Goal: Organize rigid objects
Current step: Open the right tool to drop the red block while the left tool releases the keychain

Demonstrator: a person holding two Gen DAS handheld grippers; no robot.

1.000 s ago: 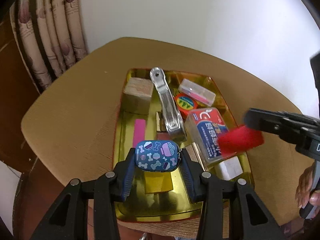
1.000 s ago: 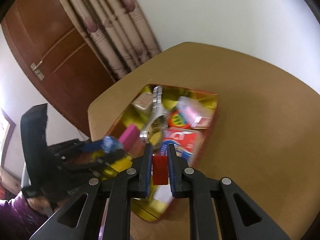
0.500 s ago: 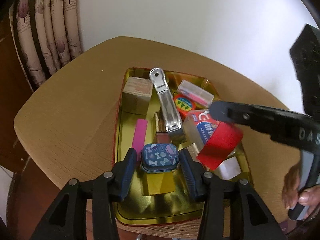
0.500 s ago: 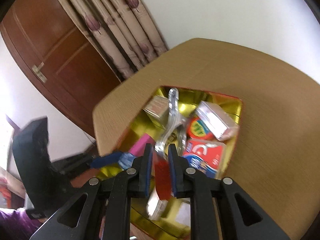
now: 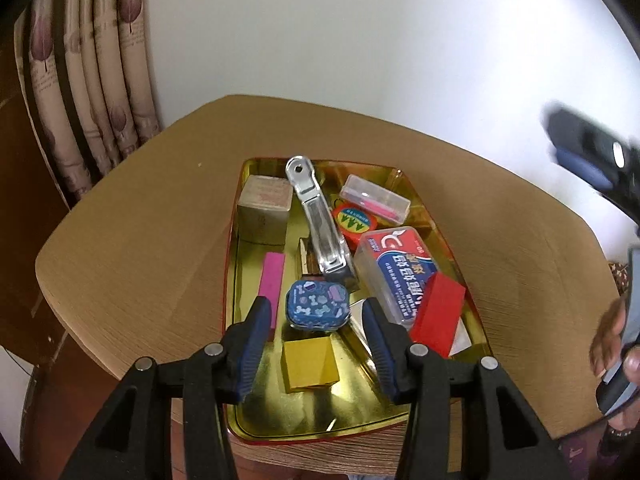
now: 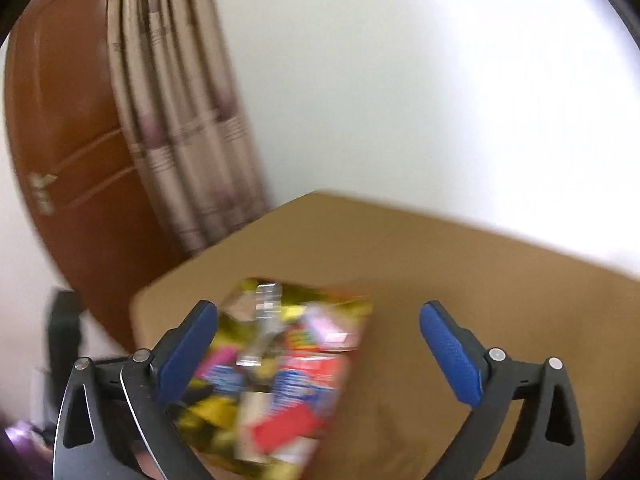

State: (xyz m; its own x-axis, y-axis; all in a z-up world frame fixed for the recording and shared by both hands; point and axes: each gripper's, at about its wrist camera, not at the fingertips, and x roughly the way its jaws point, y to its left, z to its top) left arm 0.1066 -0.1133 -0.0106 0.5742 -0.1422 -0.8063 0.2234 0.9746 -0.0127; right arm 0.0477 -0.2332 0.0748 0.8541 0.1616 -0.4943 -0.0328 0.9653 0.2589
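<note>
A gold metal tray [image 5: 280,412] sits on a round wooden table [image 5: 140,220]. My left gripper [image 5: 316,304] hovers over its near end, its jaws either side of a blue patterned tin [image 5: 318,308]. Small gaps show on both sides, so the pads do not press it. The tin rests on a yellow block [image 5: 310,364]. A red block [image 5: 438,312] lies at the tray's right, leaning on a red-and-blue box [image 5: 396,264]. My right gripper [image 6: 319,312] is opening wide with nothing between its fingers, above the blurred tray [image 6: 208,408].
The tray also holds a silver clip [image 5: 320,224], a tan cube [image 5: 264,208], a pink bar [image 5: 272,280], a round orange case [image 5: 354,220], a clear box [image 5: 374,200] and a white block [image 5: 460,340]. A person's hand [image 5: 612,336] is at the right; curtain [image 5: 100,80] behind.
The right gripper let go of the red block in the tray, opened wide and drew back up and away. The left gripper lowered the blue tin and released it.
</note>
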